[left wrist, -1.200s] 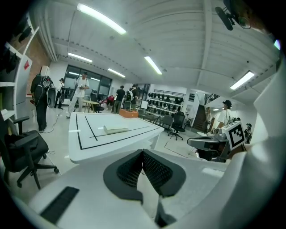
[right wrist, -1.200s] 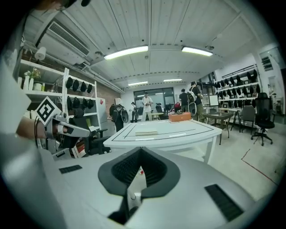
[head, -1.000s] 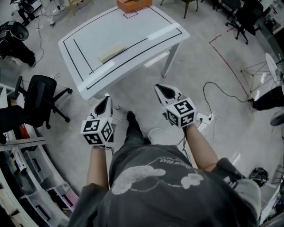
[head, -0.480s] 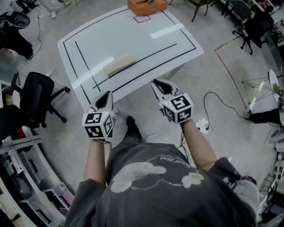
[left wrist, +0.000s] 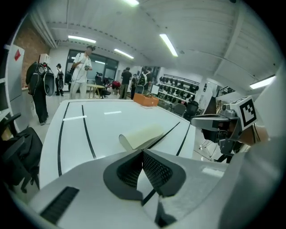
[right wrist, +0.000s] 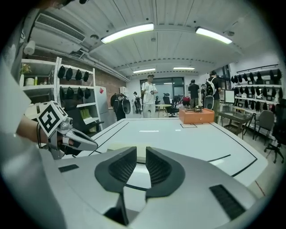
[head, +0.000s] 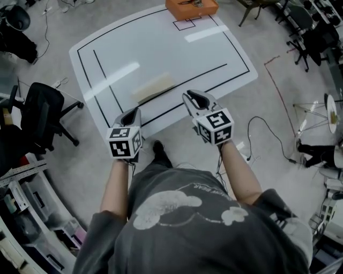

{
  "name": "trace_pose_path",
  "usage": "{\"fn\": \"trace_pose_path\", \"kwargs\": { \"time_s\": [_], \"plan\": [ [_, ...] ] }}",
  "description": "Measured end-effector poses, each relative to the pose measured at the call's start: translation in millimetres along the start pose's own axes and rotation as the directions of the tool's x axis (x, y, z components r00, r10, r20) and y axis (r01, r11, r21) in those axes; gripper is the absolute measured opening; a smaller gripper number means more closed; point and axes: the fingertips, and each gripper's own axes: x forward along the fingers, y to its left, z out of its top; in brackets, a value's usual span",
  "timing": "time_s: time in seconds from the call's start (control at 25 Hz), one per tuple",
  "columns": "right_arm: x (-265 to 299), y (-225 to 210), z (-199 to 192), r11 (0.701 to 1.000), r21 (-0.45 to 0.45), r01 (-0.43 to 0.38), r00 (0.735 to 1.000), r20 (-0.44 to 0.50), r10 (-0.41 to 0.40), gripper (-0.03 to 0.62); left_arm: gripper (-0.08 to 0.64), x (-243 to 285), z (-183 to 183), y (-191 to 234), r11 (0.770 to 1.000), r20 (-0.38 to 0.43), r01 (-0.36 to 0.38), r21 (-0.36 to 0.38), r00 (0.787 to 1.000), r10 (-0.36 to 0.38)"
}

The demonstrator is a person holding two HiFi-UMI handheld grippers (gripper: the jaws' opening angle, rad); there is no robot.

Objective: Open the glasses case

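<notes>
**Entry: approach to glasses case, no contact yet**

Head view: glasses case (head: 154,86) lies flat on the white table (head: 107,48), closed; a pale, low oblong. It sits ahead of the left gripper (head: 132,113) and off to that gripper's right; ahead of the right gripper (head: 195,98) and off to its left. It is near both but touches neither. Orange box (head: 191,7) at the far table edge, well beyond both jaws.

Left gripper view: jaw tips meet, nothing between them; case lies straight ahead past the tips, one rounded end towards the jaws. The right gripper shows off to the side, level with these jaws.

Right gripper view: jaws stand a narrow slit apart, having just been opening; nothing between them. A strip of the pale case shows through the slit, ahead on the table and apart from the pads.

Handling, judged: probably light, with a smooth skin, so likely to skate on the slick tabletop if pushed from one side only. Shell looks stiff enough to pinch without crushing; soft or hard cannot be told. Suggested hold: one gripper pins the body at an end; the other takes the lid edge along a long side. The seam is not visible from here; confirm which side opens before closing.
</notes>
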Motion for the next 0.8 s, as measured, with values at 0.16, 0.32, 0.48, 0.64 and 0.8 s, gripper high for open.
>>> {"fn": "trace_pose_path", "kwargs": {
  "time_s": [0.16, 0.32, 0.48, 0.64, 0.8],
  "plan": [
    [26.3, -0.1, -1.7, 0.999, -0.028, -0.032, 0.998, -0.050, 0.031, 0.111, 0.003, 18.0, -7.1, 9.2, 0.999, -0.041, 0.020, -0.026, 0.999, -0.021],
    [45.7, 5.8, -6.9, 0.996, -0.046, -0.072, 0.991, -0.112, 0.067, 0.193, 0.003, 27.8, -10.7, 12.1, 0.999, -0.066, 0.034, -0.021, 0.997, -0.036],
    [56.6, 9.5, -9.6, 0.996, -0.059, -0.073, 0.990, -0.128, 0.065, 0.228, 0.003, 32.0, -7.8, 12.6, 0.998, -0.050, 0.052, -0.023, 0.997, -0.053],
    [59.8, 6.4, -11.5, 0.996, -0.065, -0.065, 0.991, -0.124, 0.056, 0.229, 0.003, 34.4, -6.5, 11.9, 0.998, -0.045, 0.053, -0.018, 0.998, -0.053],
    [58.1, 1.3, -10.9, 0.995, -0.065, -0.077, 0.989, -0.133, 0.068, 0.229, 0.003, 35.6, -11.7, 13.8, 1.000, -0.074, 0.008, -0.003, 0.997, -0.008]
  ]
}}
